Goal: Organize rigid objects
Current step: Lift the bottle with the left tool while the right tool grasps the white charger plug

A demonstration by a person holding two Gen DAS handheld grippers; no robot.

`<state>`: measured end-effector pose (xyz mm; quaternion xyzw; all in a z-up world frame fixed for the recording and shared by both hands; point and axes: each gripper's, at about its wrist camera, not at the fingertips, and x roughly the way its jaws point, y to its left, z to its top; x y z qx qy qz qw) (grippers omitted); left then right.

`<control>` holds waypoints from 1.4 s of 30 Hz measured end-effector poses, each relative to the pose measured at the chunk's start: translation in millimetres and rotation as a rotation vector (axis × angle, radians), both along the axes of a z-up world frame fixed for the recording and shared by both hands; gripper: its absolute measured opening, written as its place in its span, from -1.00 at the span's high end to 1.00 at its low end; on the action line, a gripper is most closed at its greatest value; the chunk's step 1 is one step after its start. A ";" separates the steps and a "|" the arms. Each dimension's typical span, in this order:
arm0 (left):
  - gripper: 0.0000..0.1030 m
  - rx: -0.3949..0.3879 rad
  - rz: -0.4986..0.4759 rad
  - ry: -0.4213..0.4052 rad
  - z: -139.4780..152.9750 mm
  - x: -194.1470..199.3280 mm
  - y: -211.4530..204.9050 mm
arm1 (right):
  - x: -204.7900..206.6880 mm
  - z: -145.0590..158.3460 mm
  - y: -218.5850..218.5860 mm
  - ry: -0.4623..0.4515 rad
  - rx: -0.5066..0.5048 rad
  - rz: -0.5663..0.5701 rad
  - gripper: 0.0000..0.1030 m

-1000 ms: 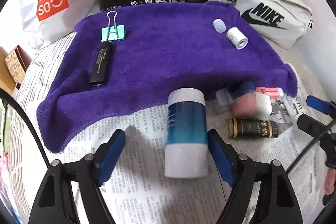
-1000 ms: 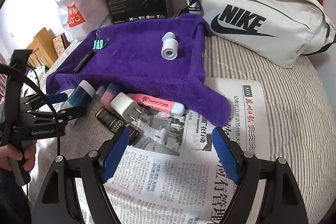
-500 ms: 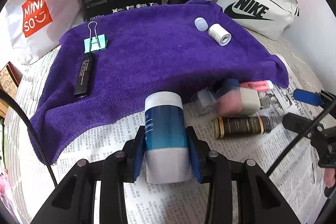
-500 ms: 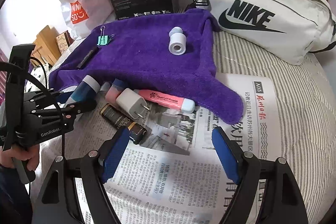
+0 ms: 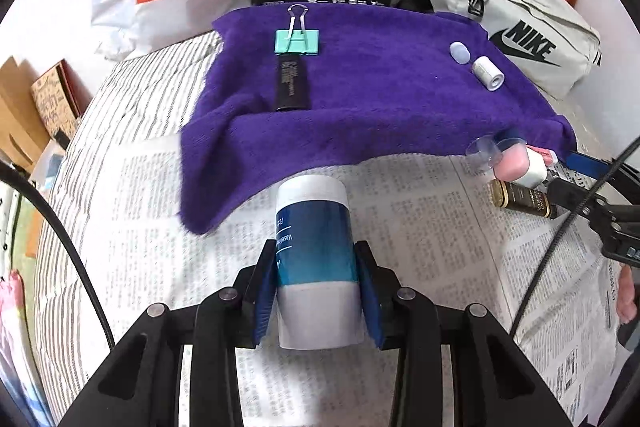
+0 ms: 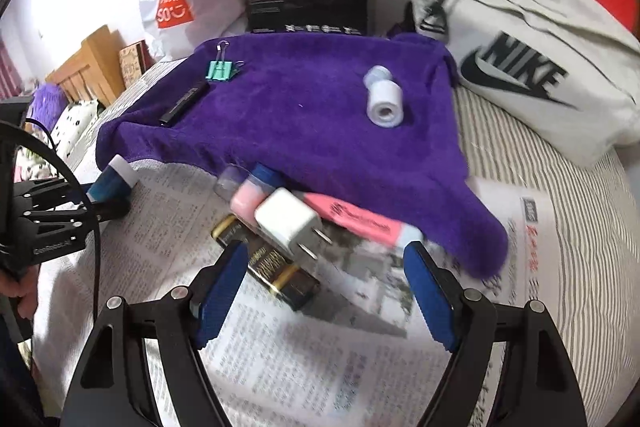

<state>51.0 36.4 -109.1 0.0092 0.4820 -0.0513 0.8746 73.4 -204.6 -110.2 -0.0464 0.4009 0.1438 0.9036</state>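
The blue-and-white cylindrical plastic bottle (image 5: 316, 263) is clamped by the left gripper (image 5: 317, 291) fingers and is best carried level to the purple towel (image 5: 380, 99), while the right gripper (image 6: 326, 291) fingers, slowly closing, stand apart around nothing.

A striped bed (image 6: 568, 227) is covered by newspaper (image 5: 420, 223) and a purple towel (image 5: 380, 99). A Nike bag (image 6: 520, 67) is rested on it too.

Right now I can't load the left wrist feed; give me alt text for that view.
The left gripper is shut on a blue-and-white bottle over newspaper. Beyond it, a purple towel holds a green binder clip, a black tube and a white roll. The right gripper enters at the right edge.
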 end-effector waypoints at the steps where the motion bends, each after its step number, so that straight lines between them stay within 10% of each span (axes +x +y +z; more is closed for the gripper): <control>1: 0.31 -0.010 0.003 -0.001 -0.3 -0.9 2.2 | 1.8 -0.3 3.6 -0.007 -0.009 0.008 -0.46; 11: 0.30 0.003 0.002 -0.009 -1.2 -5.3 1.7 | 15.4 -8.5 30.1 -0.004 -0.064 0.093 0.21; 42: 0.30 -0.009 0.008 -0.031 -1.7 -9.8 1.1 | 3.6 -11.2 -0.6 0.058 -0.073 0.023 0.28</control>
